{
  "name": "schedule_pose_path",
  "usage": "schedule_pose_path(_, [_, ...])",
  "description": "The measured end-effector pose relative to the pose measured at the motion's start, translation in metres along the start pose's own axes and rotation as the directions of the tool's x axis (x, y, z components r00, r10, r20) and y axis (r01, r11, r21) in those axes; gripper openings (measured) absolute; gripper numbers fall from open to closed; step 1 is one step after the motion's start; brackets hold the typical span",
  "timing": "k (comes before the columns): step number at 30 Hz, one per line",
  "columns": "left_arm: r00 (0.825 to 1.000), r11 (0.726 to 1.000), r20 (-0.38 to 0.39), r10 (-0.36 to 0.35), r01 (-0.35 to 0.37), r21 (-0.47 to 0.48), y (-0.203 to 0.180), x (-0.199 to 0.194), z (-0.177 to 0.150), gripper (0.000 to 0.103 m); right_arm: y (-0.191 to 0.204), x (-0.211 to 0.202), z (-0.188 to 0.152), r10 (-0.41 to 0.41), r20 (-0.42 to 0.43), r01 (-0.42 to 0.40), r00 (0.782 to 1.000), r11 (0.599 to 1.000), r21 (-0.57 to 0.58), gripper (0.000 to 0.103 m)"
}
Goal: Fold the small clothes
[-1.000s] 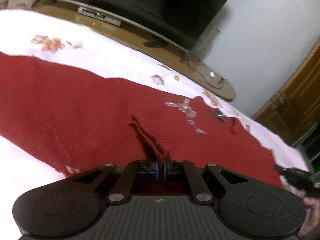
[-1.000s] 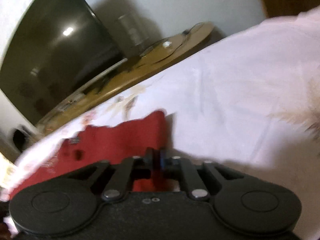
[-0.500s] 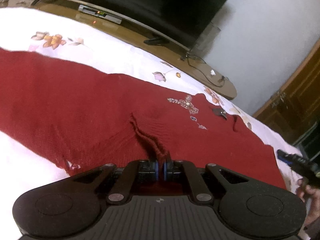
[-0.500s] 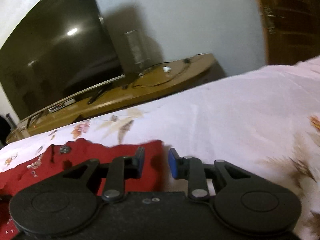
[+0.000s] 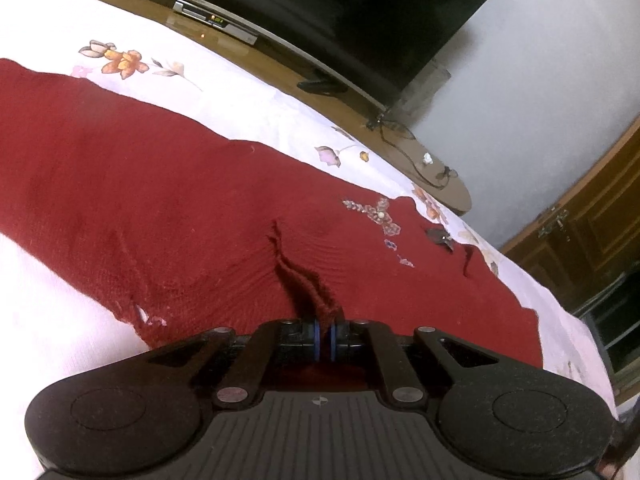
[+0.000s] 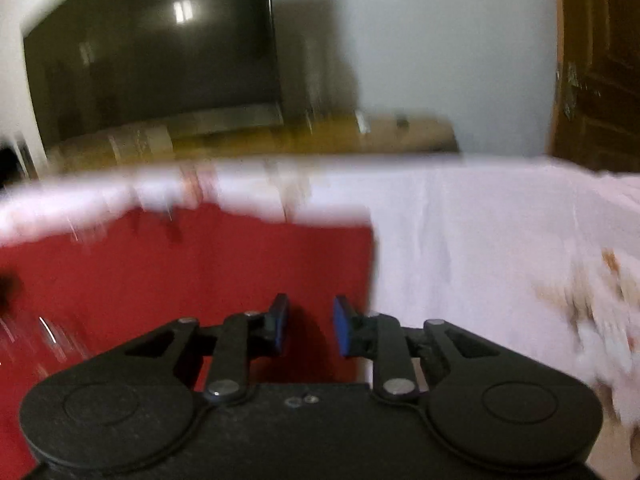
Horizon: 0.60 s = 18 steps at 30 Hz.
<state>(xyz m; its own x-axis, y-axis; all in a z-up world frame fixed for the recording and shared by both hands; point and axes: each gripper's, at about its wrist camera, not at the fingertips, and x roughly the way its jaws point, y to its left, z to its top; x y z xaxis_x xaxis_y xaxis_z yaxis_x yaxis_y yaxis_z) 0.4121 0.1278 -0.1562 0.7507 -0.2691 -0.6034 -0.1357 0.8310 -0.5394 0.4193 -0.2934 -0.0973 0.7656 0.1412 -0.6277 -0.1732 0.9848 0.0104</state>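
A dark red knitted garment [image 5: 160, 200] with beaded embroidery [image 5: 378, 216] lies spread on a white floral bedsheet [image 5: 240, 92]. My left gripper [image 5: 324, 338] is shut on a pinched fold of the red fabric at its near edge, and the cloth rises in a ridge to the jaws. In the blurred right wrist view my right gripper [image 6: 308, 326] is open and empty, just above the garment's right edge [image 6: 200, 272], with red cloth under the left finger and white sheet [image 6: 460, 260] to the right.
A long wooden TV bench [image 5: 360, 108] with a set-top box [image 5: 216, 26] and cables runs behind the bed under a large dark television [image 6: 152, 52]. A wooden cabinet [image 5: 592, 232] stands at the right. The grey wall [image 6: 420, 40] is behind.
My right gripper let go of the garment's corner and opened, and now sits lower over the cloth's edge. My left gripper stays shut on the fold; the garment lies flatter and more spread.
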Motion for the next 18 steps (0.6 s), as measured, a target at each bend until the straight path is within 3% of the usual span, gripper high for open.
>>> schedule_pose_path(1, [1.0,1.0,-0.005,0.002,-0.002,0.002,0.0,0.0,0.001,0.007,0.0,0.0,-0.006,0.005,0.042,-0.005,0.999,1.0,-0.001,0.026])
schedule_pose_path(5, [1.0,1.0,-0.015,0.004,-0.004,0.002,0.0,-0.001,0.004,0.007,0.003,0.006,-0.006,-0.018,0.037,0.019,0.999,1.0,-0.019,0.029])
schedule_pose_path(8, [1.0,1.0,-0.019,0.013,-0.013,0.012,-0.001,-0.004,0.004,0.007,0.002,0.011,-0.01,-0.046,0.032,0.046,0.998,0.999,-0.014,0.042])
schedule_pose_path(11, [1.0,0.999,-0.017,0.008,-0.009,-0.031,0.002,-0.007,0.005,0.007,-0.012,0.005,-0.008,-0.016,0.022,0.015,1.0,0.998,0.062,0.044])
schedule_pose_path(14, [1.0,0.993,-0.013,-0.022,0.021,-0.12,0.016,-0.005,0.002,0.007,-0.01,-0.003,-0.008,-0.03,0.025,0.03,0.999,0.999,0.024,0.044])
schedule_pose_path(15, [1.0,0.994,-0.016,-0.02,0.019,-0.11,0.015,-0.004,0.002,0.007,-0.008,-0.001,-0.008,-0.036,0.027,0.036,0.999,0.999,0.015,0.044])
schedule_pose_path(18, [0.998,0.998,-0.023,0.05,-0.049,0.042,-0.004,-0.004,0.004,0.007,-0.009,-0.005,-0.01,-0.038,0.032,0.037,0.999,0.999,0.019,0.044])
